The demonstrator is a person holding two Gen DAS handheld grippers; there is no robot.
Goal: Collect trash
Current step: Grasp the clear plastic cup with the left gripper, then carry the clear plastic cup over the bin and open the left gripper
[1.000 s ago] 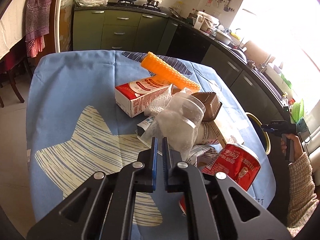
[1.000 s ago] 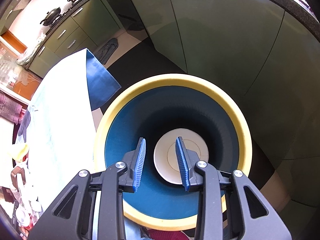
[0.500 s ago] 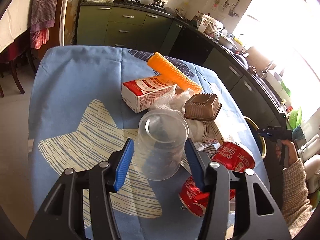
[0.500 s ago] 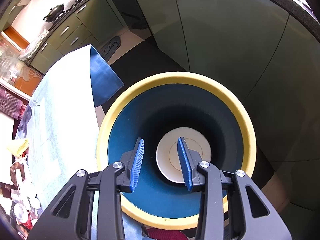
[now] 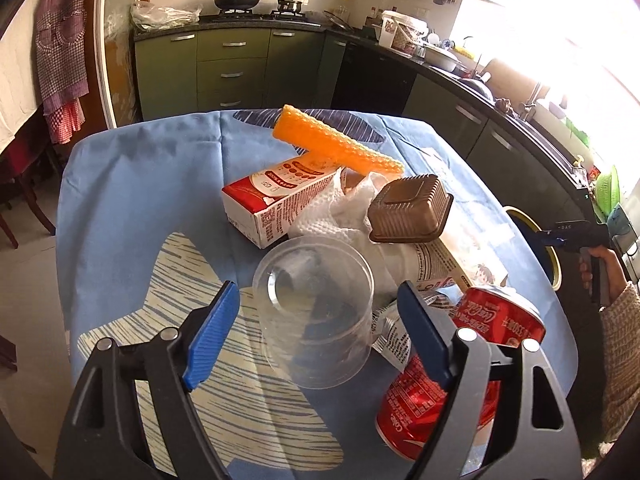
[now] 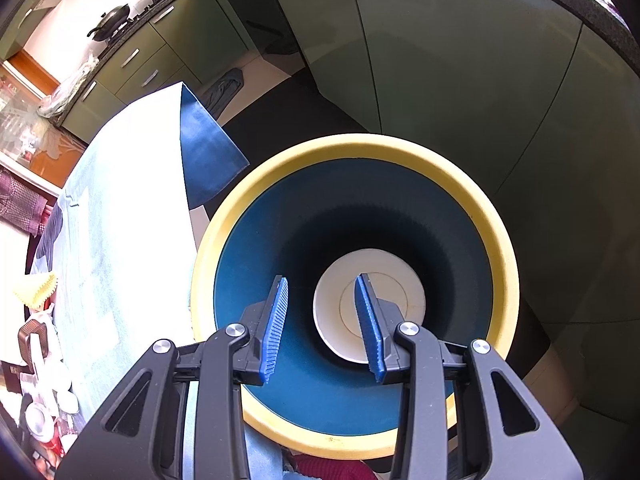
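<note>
My left gripper (image 5: 316, 324) is open wide, its blue pads on either side of a clear plastic cup (image 5: 316, 308) that stands free on the blue tablecloth (image 5: 132, 184). Behind it lie a red and white carton (image 5: 276, 200), an orange bumpy roll (image 5: 336, 146), crumpled white paper (image 5: 344, 216), a brown plastic tub (image 5: 412, 210) and a red cola can (image 5: 460, 364). My right gripper (image 6: 322, 320) is open and empty above the yellow-rimmed blue bin (image 6: 356, 152), which holds a white disc (image 6: 384, 280) at its bottom.
The bin's rim (image 5: 532, 224) shows past the table's right edge, with my right gripper (image 5: 576, 236) over it. Green cabinets (image 5: 232, 68) and a stove stand behind. In the right wrist view the table edge (image 6: 132, 208) lies left of the bin.
My left gripper has opened from shut to wide open and now stands around the clear cup, which went from lying tilted to standing. The right gripper has stayed over the bin.
</note>
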